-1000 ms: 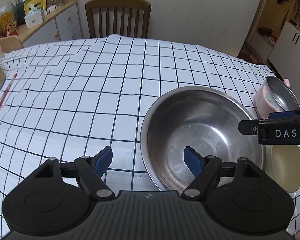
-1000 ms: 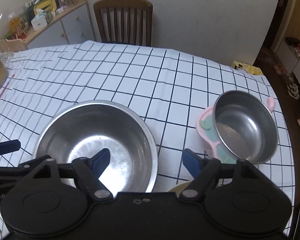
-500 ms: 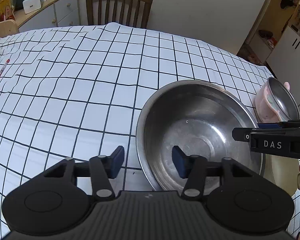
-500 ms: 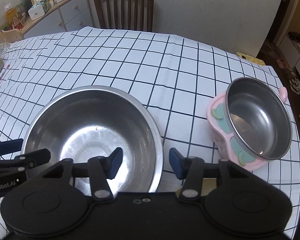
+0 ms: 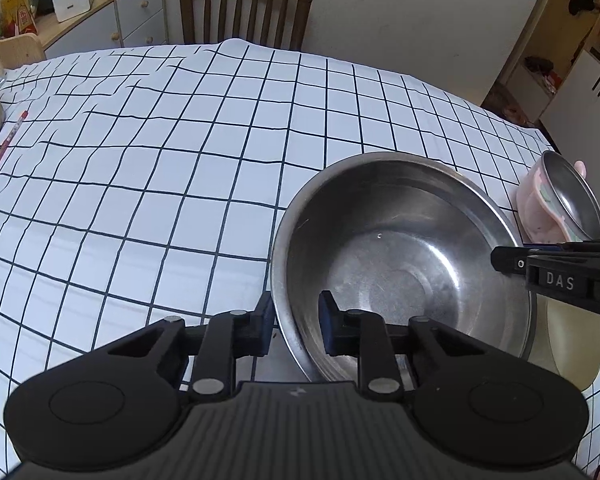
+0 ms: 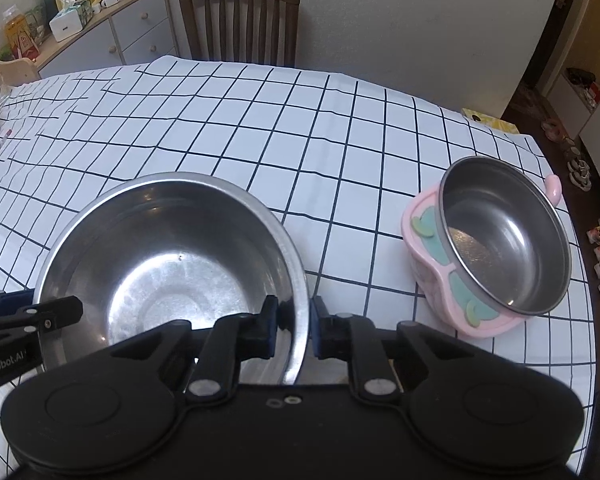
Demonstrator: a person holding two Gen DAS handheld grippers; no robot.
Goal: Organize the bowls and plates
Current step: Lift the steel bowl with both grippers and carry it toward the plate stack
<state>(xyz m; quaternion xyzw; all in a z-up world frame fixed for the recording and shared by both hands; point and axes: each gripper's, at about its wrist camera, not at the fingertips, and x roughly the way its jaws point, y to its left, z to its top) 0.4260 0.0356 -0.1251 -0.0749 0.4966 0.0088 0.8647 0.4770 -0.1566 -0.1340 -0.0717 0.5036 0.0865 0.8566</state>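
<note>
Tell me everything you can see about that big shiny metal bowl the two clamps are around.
The large steel bowl is round, deep and empty, with a thin rolled rim and a dull, scuffed flat bottom. It sits upright on the checked tablecloth. The left gripper and right gripper have just closed on opposite sides of its rim, one pad inside and one outside each. A yellowish plate lies partly beneath it.

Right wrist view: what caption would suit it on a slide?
Right gripper closing on the rim of a large steel bowl, with a pink-cased bowl beside it.
</note>
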